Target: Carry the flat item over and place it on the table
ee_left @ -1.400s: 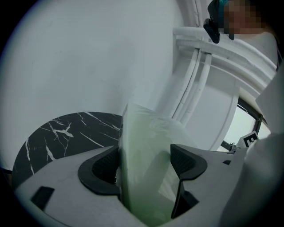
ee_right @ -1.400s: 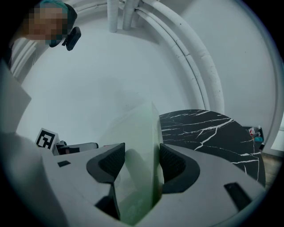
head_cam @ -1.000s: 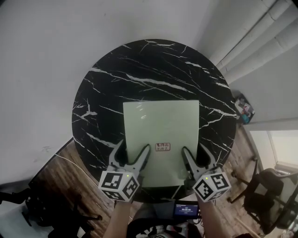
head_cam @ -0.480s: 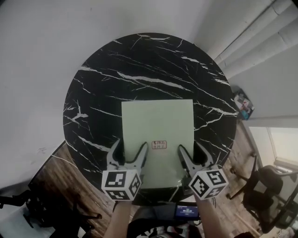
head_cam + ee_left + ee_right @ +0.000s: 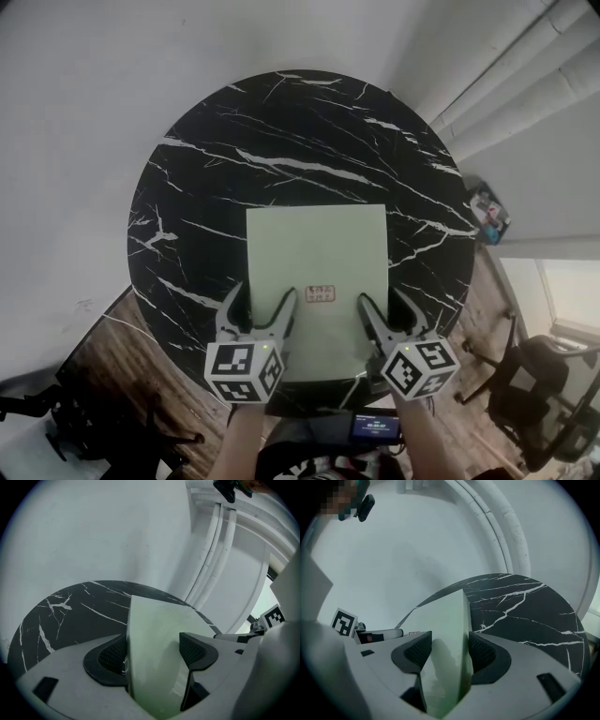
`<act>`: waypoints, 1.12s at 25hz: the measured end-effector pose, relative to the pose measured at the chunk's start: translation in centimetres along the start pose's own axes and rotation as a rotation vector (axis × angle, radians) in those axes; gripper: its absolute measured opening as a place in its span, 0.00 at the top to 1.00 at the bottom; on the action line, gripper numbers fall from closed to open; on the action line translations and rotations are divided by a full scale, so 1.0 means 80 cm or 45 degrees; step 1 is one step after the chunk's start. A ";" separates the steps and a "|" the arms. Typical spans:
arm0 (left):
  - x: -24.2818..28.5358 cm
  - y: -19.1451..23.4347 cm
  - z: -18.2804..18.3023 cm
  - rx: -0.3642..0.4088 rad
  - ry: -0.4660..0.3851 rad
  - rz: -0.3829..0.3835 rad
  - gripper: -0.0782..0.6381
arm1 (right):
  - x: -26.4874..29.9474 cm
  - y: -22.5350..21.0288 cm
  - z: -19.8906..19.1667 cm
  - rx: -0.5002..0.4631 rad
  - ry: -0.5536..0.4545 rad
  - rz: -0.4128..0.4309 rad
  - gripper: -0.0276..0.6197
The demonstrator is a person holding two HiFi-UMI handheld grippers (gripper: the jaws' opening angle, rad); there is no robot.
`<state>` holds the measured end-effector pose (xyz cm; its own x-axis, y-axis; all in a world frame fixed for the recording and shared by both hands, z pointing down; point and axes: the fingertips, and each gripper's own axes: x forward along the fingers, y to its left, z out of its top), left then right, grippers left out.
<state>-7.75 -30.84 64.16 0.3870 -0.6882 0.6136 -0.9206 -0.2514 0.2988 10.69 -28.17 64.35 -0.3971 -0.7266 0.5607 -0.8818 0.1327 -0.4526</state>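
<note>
A pale green flat board [image 5: 317,253] with a small label [image 5: 320,292] lies on the round black marble table [image 5: 206,187], its near edge at the table's rim. My left gripper [image 5: 260,305] straddles the board's left side edge near the front corner, one jaw outside the edge, the other over the board. My right gripper [image 5: 386,305] straddles the right side edge the same way. In the left gripper view the board [image 5: 154,634] runs between spread jaws, with a gap at the right pad. The right gripper view shows the board [image 5: 440,620] likewise, with a gap at the left pad.
The table stands close to a white wall with pipes [image 5: 525,75] at the right. An office chair [image 5: 539,384] and a small bin of items [image 5: 490,217] sit on the floor to the right. Wooden floor [image 5: 122,347] shows at the lower left.
The view shifted slightly between frames. Both grippers stay at the board's near corners with jaws spread, and the board keeps its place on the table.
</note>
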 end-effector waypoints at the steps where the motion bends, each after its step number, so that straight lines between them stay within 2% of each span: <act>1: -0.001 0.001 0.001 -0.002 -0.004 0.000 0.38 | 0.000 0.000 0.000 0.003 0.001 0.003 0.59; 3: -0.005 0.004 0.002 0.004 -0.012 0.014 0.41 | 0.000 0.000 0.000 0.008 0.007 0.001 0.59; 6: -0.014 0.008 0.007 0.033 -0.038 0.063 0.50 | -0.006 -0.004 0.003 -0.033 0.005 -0.040 0.59; 9: -0.025 0.016 0.017 0.042 -0.095 0.108 0.68 | -0.016 -0.009 0.013 -0.118 -0.025 -0.080 0.59; 10: -0.029 0.019 0.020 0.046 -0.113 0.112 0.81 | -0.019 -0.009 0.018 -0.159 -0.044 -0.093 0.59; 11: -0.033 0.020 0.023 0.049 -0.127 0.107 0.85 | -0.023 -0.008 0.024 -0.203 -0.066 -0.105 0.60; 12: -0.035 0.019 0.025 0.053 -0.138 0.093 0.85 | -0.026 -0.007 0.029 -0.243 -0.089 -0.112 0.67; 14: -0.038 0.013 0.027 0.055 -0.151 0.040 0.87 | -0.033 0.000 0.037 -0.290 -0.131 -0.098 0.90; 19: -0.052 -0.004 0.033 0.052 -0.179 -0.052 0.87 | -0.044 0.020 0.040 -0.303 -0.167 -0.051 0.92; 23: -0.068 -0.009 0.041 0.078 -0.202 -0.061 0.87 | -0.056 0.036 0.046 -0.317 -0.198 -0.036 0.92; 28: -0.094 -0.020 0.053 0.120 -0.237 -0.061 0.87 | -0.081 0.042 0.055 -0.238 -0.253 -0.047 0.92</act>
<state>-9.42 -28.11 55.97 0.4221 -0.7858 0.4521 -0.9056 -0.3431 0.2492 11.42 -25.97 56.13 -0.3221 -0.8488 0.4192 -0.9338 0.2120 -0.2883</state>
